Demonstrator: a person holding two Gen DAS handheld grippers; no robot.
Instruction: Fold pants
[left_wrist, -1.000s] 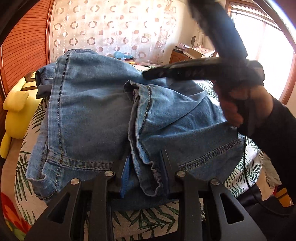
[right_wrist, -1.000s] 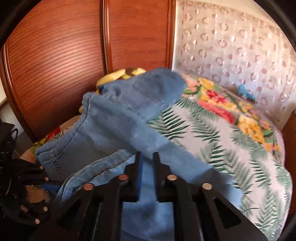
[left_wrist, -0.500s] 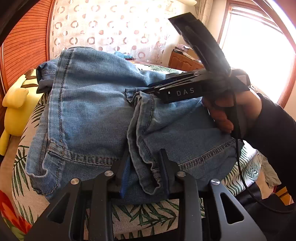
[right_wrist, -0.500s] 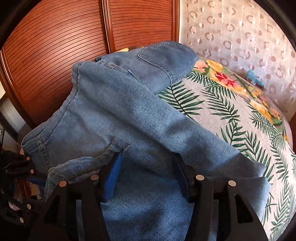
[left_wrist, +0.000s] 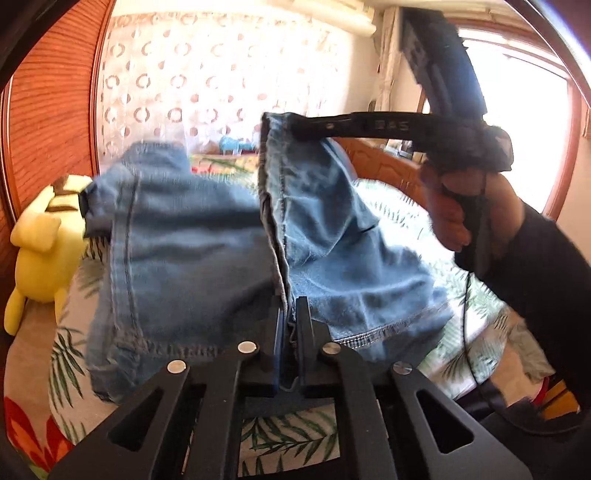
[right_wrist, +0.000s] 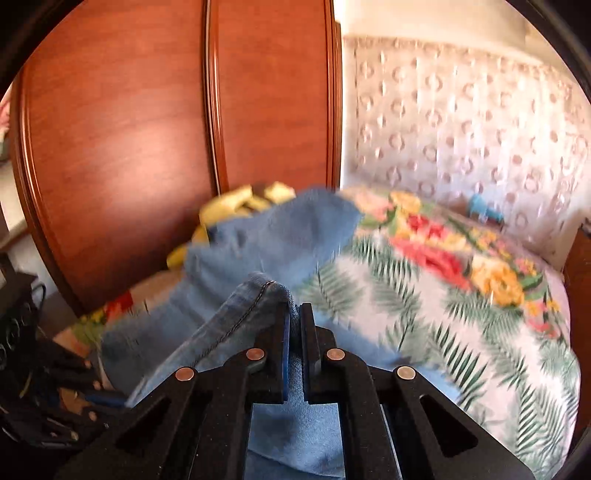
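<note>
left wrist view: jeans (left_wrist: 192, 258) lifted over floral bedspread (left_wrist: 66, 354), long axis running away from camera toward curtain (left_wrist: 207, 74); hem edge stretched between both tools. left gripper (left_wrist: 290, 317) jaws just closed, pinching hem seam. right gripper (left_wrist: 299, 129) clamps far end of same hem, hand (left_wrist: 465, 206) behind it. yellow plush toy (left_wrist: 40, 236) at left.

right wrist view: right gripper (right_wrist: 294, 321) jaws just closed, nearly together on folded denim edge; jeans (right_wrist: 273, 236) trail toward wooden wardrobe (right_wrist: 147, 129), blurred.

My right claw (right_wrist: 294, 325) clamps a hemmed fold of the jeans (right_wrist: 236, 314), raised over the floral bed (right_wrist: 424, 295).
</note>
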